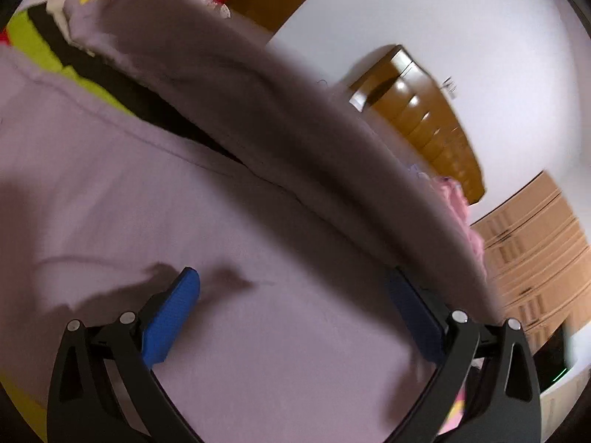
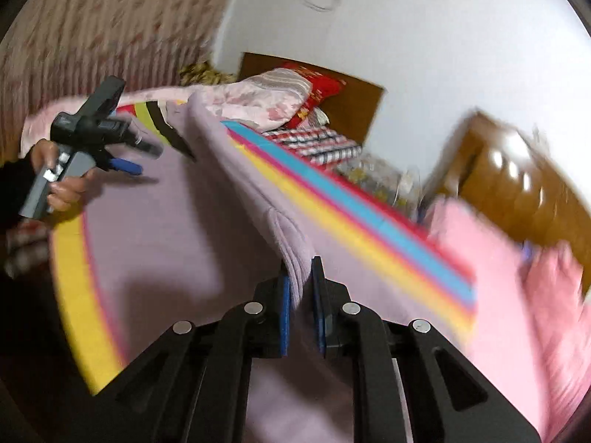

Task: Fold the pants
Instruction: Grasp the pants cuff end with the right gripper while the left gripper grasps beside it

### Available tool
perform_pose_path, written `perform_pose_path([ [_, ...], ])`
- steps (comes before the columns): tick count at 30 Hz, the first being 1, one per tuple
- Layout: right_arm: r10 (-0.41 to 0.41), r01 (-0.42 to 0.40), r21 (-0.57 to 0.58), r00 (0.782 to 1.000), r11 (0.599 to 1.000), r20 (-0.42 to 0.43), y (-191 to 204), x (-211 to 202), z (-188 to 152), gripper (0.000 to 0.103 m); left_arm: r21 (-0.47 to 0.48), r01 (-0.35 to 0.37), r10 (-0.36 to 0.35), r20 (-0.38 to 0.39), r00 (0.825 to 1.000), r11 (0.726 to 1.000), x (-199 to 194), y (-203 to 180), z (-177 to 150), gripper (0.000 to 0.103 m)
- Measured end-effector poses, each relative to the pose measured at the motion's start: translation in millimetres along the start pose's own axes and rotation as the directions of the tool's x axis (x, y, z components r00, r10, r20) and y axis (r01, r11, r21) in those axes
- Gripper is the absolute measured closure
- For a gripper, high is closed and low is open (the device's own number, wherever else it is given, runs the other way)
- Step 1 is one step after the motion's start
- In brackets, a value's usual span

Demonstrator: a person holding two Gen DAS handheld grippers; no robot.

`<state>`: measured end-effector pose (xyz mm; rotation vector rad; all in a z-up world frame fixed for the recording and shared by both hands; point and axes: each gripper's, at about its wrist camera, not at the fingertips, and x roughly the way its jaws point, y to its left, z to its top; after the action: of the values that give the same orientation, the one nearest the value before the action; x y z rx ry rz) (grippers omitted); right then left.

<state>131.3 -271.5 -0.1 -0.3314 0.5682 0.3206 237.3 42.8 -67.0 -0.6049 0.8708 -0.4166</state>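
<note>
Lilac pants lie spread on a bed and fill most of the left wrist view. My left gripper hovers just above them, its blue pads far apart with nothing between. A lifted fold of the pants crosses that view diagonally. In the right wrist view my right gripper is shut on the edge of the pants, holding it up off the flat part. A hand holds the left gripper at the far left over the pants.
The bed has a rainbow-striped sheet. A pink blanket lies at the right and piled bedding at the far end. A wooden dresser stands against the white wall, with a patterned curtain to the left.
</note>
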Motion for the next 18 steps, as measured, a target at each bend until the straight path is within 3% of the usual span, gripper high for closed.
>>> perform_pose_path([
  [3,-0.034,0.038,0.064,0.997,0.997,-0.069,19,28,-32,0.089,-0.022,0.048,-0.050,-0.077,0.996,0.999,6,0,3,0.002],
  [9,-0.093,0.092,0.219,0.996,0.971,-0.008,16,27,-33,0.089,0.053,0.045,-0.036,-0.169,0.985,0.998,28,-18,19,0.004],
  [12,-0.116,0.111,0.237,0.993,0.965,0.007,17,22,-27,0.089,-0.034,0.082,-0.087,-0.192,0.977,0.996,25,-14,23,0.004],
  [15,-0.129,0.124,0.221,0.992,0.967,0.009,20,13,-23,0.089,-0.087,0.119,-0.135,-0.210,0.968,0.989,32,1,7,0.004],
  [18,-0.131,0.127,0.201,0.991,0.971,0.006,16,9,-20,0.089,-0.145,0.079,-0.108,-0.206,0.972,0.986,39,13,9,0.030],
])
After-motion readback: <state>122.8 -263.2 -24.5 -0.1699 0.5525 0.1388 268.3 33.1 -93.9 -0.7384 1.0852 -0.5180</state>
